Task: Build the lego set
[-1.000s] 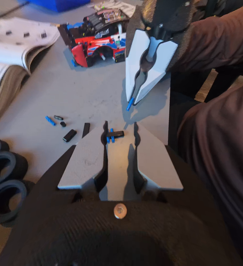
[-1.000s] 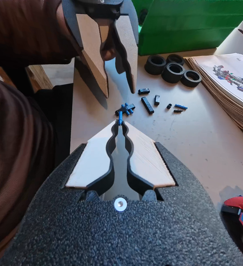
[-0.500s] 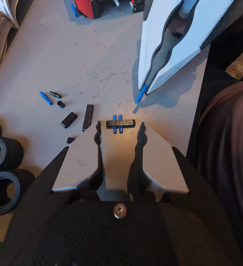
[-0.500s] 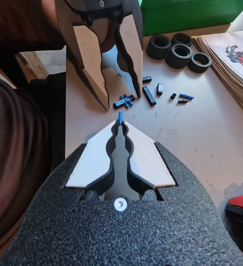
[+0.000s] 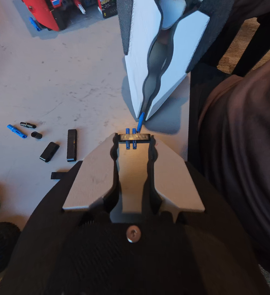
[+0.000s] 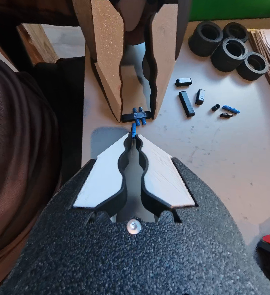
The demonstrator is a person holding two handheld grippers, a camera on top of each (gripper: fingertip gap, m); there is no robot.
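two grippers, beam (image 5: 134,137) braced, blue pin (image 6: 133,129) pinched

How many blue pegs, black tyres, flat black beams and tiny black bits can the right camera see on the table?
Blue plastic pegs: 4
Black rubber tyres: 4
Flat black plastic beams: 4
Tiny black plastic connectors: 2
Total: 14
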